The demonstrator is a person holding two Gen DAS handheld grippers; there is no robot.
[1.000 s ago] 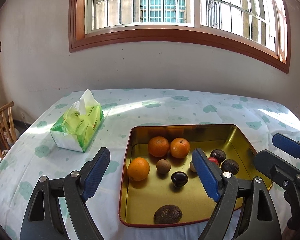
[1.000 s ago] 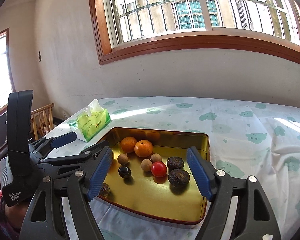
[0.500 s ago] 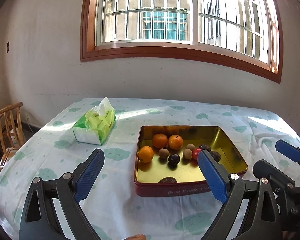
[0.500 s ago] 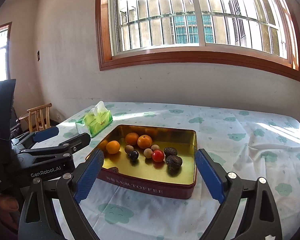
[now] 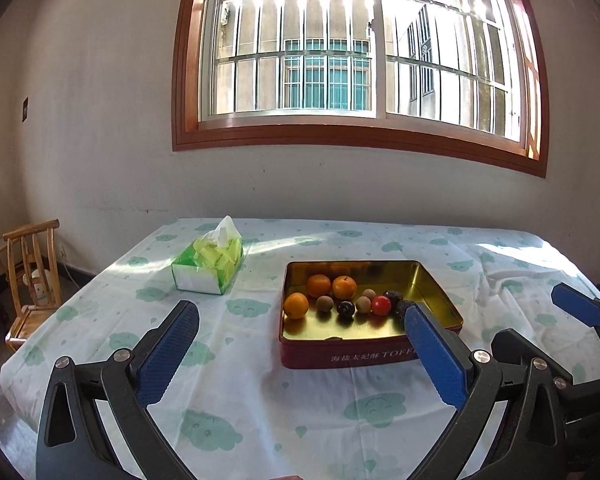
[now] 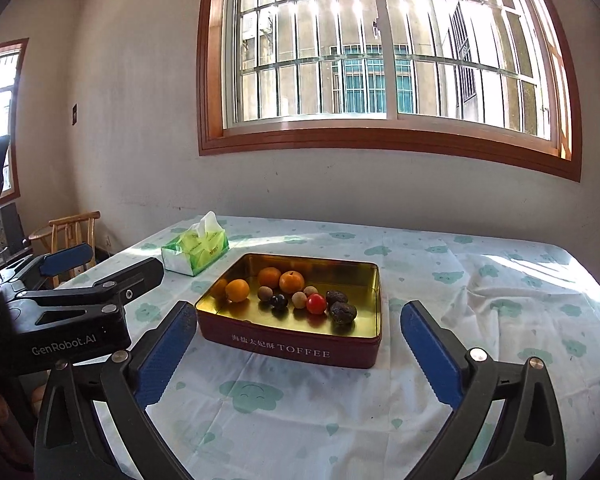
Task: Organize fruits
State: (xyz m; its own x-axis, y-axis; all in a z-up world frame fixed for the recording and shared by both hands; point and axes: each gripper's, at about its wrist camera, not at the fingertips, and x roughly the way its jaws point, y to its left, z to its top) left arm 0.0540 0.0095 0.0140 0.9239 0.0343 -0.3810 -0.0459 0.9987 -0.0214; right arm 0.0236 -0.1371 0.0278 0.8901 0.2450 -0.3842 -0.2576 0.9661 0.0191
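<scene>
A red toffee tin (image 5: 340,356) (image 6: 300,346) with a gold inside stands on the table. In it lie three oranges (image 5: 296,305) (image 6: 237,290), a red tomato (image 5: 381,305) (image 6: 316,303), a dark plum (image 5: 345,308) (image 6: 279,301), small brown round fruits (image 5: 324,303) (image 6: 265,293) and dark wrinkled fruits (image 6: 343,313). My left gripper (image 5: 300,354) is open and empty, held back in front of the tin. My right gripper (image 6: 300,354) is open and empty, also short of the tin. Each gripper shows in the other's view, the right one (image 5: 576,310) and the left one (image 6: 66,258).
A green tissue pack (image 5: 208,266) (image 6: 195,250) lies left of the tin. The table has a white cloth with green cloud prints (image 5: 240,380). A wooden chair (image 5: 30,280) stands beyond the table's left edge. A wall with a barred window is behind.
Both grippers have pulled back and up from the tin, so it looks smaller and farther. The fruits in the tin have not moved. Both grippers stay open.
</scene>
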